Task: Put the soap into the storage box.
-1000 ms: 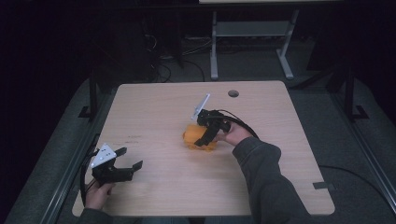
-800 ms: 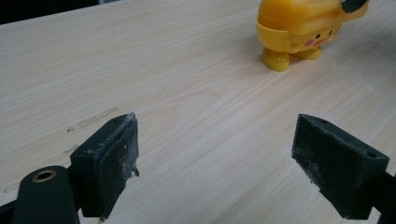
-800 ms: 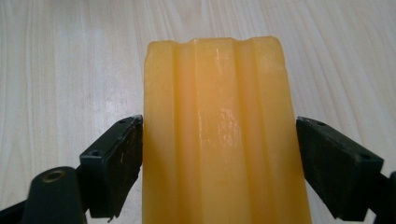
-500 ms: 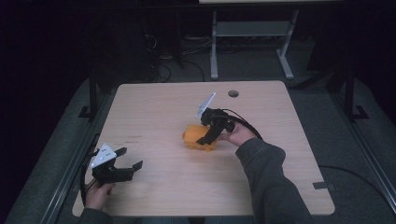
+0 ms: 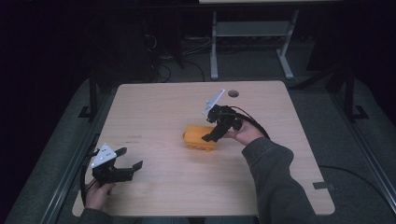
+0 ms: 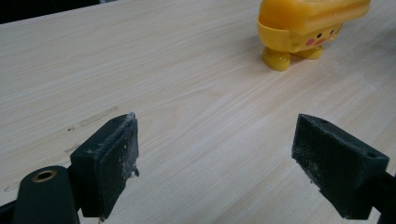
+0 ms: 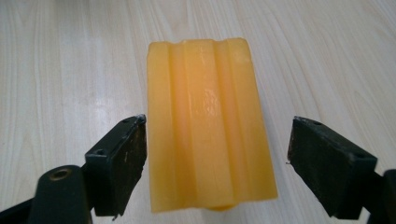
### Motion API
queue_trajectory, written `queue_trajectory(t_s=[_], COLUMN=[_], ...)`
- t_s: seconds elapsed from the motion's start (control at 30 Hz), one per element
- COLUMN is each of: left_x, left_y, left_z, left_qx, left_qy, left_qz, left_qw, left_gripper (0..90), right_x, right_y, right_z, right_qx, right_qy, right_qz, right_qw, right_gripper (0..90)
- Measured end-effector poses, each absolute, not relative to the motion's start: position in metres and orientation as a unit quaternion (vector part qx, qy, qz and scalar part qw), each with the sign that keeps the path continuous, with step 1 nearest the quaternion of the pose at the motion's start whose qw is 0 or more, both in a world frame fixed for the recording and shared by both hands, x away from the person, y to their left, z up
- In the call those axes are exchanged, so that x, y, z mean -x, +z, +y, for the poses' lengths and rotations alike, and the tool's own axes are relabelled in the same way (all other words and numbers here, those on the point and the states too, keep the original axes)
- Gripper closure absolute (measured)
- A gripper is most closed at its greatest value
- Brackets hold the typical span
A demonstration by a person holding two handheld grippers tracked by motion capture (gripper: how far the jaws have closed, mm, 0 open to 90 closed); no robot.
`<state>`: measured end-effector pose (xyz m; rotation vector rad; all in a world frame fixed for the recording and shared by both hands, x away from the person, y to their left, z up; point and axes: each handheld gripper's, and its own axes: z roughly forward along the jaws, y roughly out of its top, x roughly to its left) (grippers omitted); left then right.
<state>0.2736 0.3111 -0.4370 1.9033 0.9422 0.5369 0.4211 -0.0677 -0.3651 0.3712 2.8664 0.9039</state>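
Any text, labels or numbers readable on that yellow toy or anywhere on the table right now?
None readable.
Yellow toy: a printed face with dark eyes and pink cheeks, no letters or numbers; its ribbed top in the right gripper view is blank.
Table: faint dark marks near the left gripper, too small to tell if they are writing.

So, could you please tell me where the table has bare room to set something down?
Free: the far-left table top beyond the left tool, and the near edge between the forearms. Crowded: the middle, where the right tool straddles the yellow toy.
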Motion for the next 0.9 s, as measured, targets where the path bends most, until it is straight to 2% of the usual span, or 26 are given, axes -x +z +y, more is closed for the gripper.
queue_trajectory(t_s=[0.9], left_x=[-0.274], left_y=[-0.437], left_z=[0.310], left_qx=[-0.774], left_qy=[0.219], left_qz=[0.382], left_qw=[0.456], left_gripper=[14.1], right_x=[-0.407], right_y=[-0.364], right_z=[-0.100], right_qx=[-0.156], right_qy=[0.301], right_qz=[0.939], right_qw=[0.056], right_gripper=[21.6])
